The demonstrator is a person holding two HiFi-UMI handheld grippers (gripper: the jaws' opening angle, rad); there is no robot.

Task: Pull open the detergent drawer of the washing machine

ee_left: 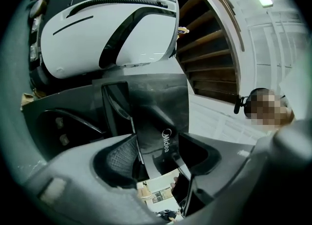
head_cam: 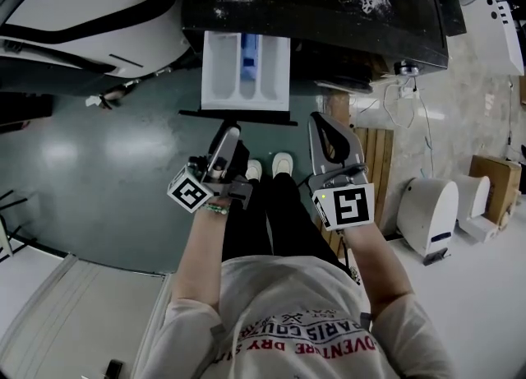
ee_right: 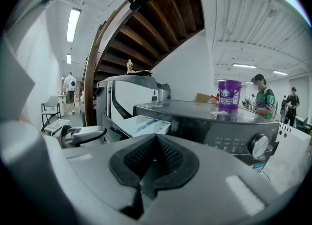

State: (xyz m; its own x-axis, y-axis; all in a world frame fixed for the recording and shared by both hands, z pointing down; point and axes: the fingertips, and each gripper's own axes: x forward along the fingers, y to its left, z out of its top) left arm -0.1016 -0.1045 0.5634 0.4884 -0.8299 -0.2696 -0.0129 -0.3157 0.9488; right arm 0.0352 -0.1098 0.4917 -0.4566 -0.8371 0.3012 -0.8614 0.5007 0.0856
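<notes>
Holds left gripper (head_cam: pixel 228 137) spread near the pulled-out drawer (head_cam: pixel 219 73) of the washing machine (head_cam: pixel 329 7); holds right gripper (head_cam: pixel 323 121) pressed together, empty.

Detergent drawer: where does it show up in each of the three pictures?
Head view: detergent drawer, pulled out, top centre.
Left gripper view: apparently its dark, logo-marked front, centre.
Right gripper view: its white tray, left of centre.
Shared landmark: wooden staircase, upper right in the left gripper view, top centre in the right.

The washing machine (head_cam: pixel 329 16) is cut off at the head view's top edge.
</notes>
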